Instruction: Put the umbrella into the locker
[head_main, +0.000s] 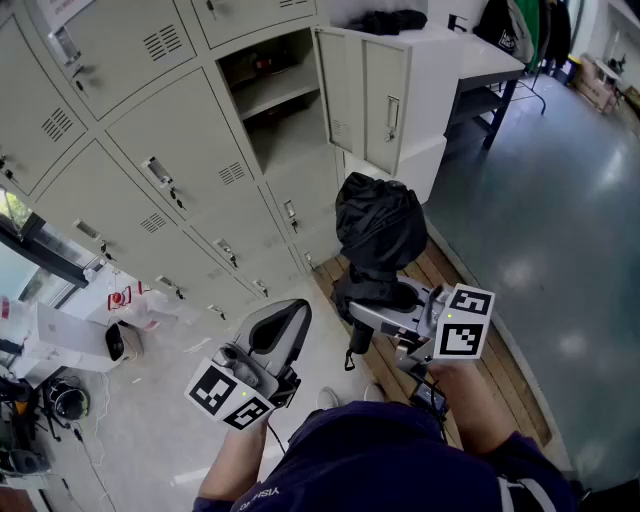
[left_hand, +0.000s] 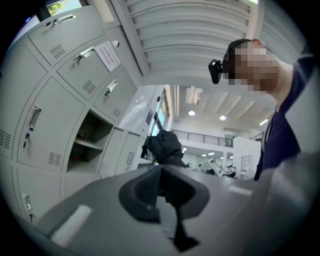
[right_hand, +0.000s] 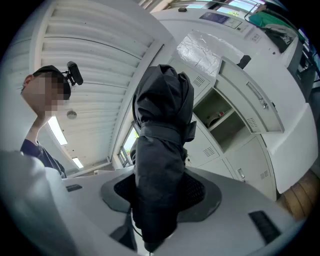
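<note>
The folded black umbrella (head_main: 378, 228) stands upright in my right gripper (head_main: 375, 300), whose jaws are shut on its lower part. In the right gripper view the umbrella (right_hand: 160, 145) fills the middle, clamped between the dark pads (right_hand: 200, 192). The open locker (head_main: 275, 95), its door (head_main: 368, 92) swung out to the right, is ahead of and above the umbrella; a small dark object lies on its upper shelf. My left gripper (head_main: 288, 315) hangs lower left of the umbrella, shut and holding nothing. The left gripper view shows the umbrella (left_hand: 162, 146) beyond its closed jaws (left_hand: 161, 175), with the open locker (left_hand: 90, 137) to the left.
Closed locker doors (head_main: 150, 190) cover the wall to the left. A white desk (head_main: 480, 55) with a black bundle (head_main: 393, 20) stands behind the open door. Wooden boards (head_main: 470, 340) run along the floor on the right. Boxes and cables (head_main: 70, 350) clutter the floor on the left.
</note>
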